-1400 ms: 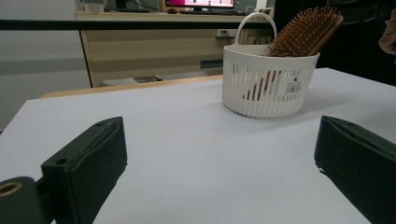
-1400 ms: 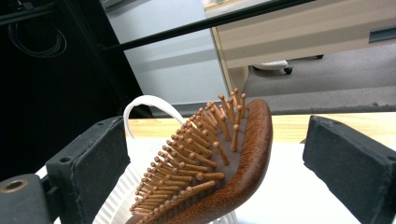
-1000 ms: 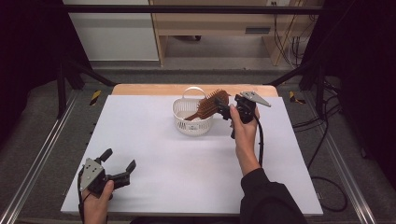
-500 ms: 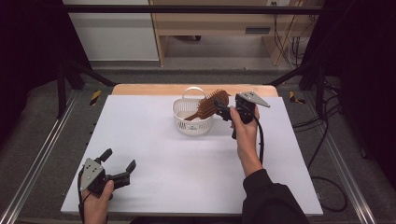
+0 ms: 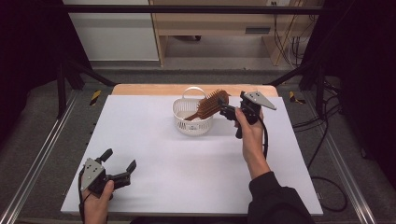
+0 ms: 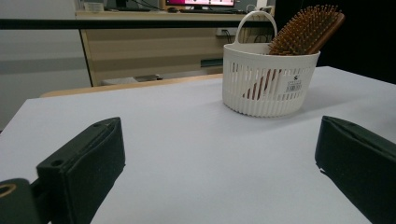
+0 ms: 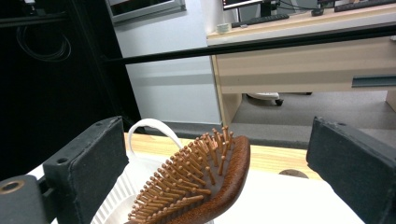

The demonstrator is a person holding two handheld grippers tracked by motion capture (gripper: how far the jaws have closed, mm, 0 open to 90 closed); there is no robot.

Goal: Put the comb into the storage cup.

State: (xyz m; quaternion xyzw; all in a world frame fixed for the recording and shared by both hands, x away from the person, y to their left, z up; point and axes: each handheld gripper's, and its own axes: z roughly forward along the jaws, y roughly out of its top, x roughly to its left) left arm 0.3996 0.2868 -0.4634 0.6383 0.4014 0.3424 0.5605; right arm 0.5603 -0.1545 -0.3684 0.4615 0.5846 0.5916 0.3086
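A white slotted basket (image 5: 192,116) with a hoop handle stands at the table's far middle. A wooden hairbrush (image 5: 211,104) leans in it, handle down, with its bristled head sticking out over the right rim. My right gripper (image 5: 224,108) hovers just right of the basket and is open. In the right gripper view the brush head (image 7: 205,179) lies between the wide-apart jaws of the right gripper (image 7: 217,140), touching neither. My left gripper (image 5: 120,160) rests open near the front left corner. The left gripper view has the left gripper (image 6: 219,140) facing the basket (image 6: 268,79) and brush (image 6: 306,30) from afar.
The white table top (image 5: 154,154) has a wooden strip along its far edge. Metal rails run down both sides of the table. A cable trails from the right gripper along the person's forearm (image 5: 257,158). Desks and a cabinet stand beyond the table.
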